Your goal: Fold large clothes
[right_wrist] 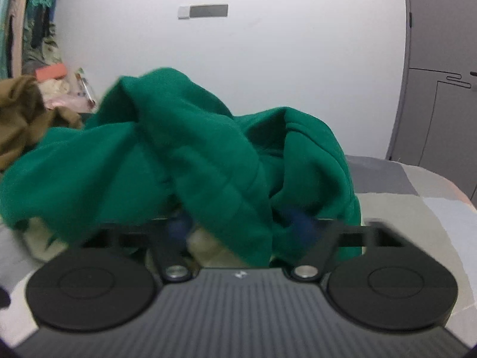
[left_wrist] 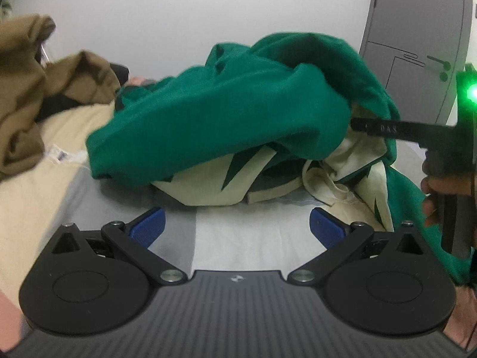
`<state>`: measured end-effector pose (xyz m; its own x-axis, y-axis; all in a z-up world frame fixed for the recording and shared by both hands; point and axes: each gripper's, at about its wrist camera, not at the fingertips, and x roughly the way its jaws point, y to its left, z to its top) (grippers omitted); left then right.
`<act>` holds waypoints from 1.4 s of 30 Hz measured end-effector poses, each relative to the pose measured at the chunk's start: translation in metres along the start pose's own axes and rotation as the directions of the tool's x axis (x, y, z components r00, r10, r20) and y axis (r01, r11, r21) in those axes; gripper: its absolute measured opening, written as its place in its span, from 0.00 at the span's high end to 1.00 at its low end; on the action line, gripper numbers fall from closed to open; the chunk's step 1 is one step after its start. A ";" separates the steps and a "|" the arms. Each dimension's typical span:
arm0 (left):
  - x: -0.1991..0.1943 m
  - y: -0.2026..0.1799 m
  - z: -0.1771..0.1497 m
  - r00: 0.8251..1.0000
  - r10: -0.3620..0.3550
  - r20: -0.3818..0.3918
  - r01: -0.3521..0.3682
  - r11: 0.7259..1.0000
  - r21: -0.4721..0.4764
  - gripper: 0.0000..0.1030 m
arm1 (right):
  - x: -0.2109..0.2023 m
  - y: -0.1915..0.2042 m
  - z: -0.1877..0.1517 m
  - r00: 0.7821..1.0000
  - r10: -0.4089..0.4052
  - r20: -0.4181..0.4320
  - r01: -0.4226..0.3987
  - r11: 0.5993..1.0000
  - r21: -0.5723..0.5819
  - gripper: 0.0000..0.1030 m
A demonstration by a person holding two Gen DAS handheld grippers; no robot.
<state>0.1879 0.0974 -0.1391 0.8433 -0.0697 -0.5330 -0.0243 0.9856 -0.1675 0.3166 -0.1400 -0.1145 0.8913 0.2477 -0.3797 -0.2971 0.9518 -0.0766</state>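
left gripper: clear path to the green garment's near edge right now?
Probably yes. The left gripper is open over bare bedding, and the green garment lies straight ahead with nothing between them.

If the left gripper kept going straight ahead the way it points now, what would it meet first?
Probably the cream lining of the crumpled green garment, lying just beyond the open left gripper on the bed sheet; depth is uncertain.

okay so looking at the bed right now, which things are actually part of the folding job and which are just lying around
Part of the job:
- green garment, bunched up with its cream lining showing
- left gripper, jaws open and empty
- right gripper, buried in the green cloth

Just lying about:
- brown garment, heaped at the left
- clutter by the wall
- bed cover underneath
- grey door
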 end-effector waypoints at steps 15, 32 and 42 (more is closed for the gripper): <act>-0.034 0.035 0.018 0.987 -0.002 0.164 0.027 0.988 -0.153 0.00 | -0.117 0.019 0.042 0.969 -0.043 0.243 0.082 0.985 -0.154 0.87; -0.172 0.026 0.019 0.957 -0.097 0.272 0.149 0.972 -0.179 0.00 | -0.369 0.063 0.015 0.930 0.187 0.317 -0.056 0.924 -0.379 0.87; -0.220 0.000 0.003 0.971 -0.097 0.219 0.139 0.973 -0.185 0.00 | -0.405 0.066 -0.046 0.950 0.311 -0.029 -0.307 0.910 -0.281 0.87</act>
<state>0.0044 0.1130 -0.0194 0.9387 -0.1297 -0.3194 -0.0059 0.9204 -0.3909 -0.0795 -0.1858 -0.0083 0.7442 0.5262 -0.4113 -0.6396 0.7389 -0.2119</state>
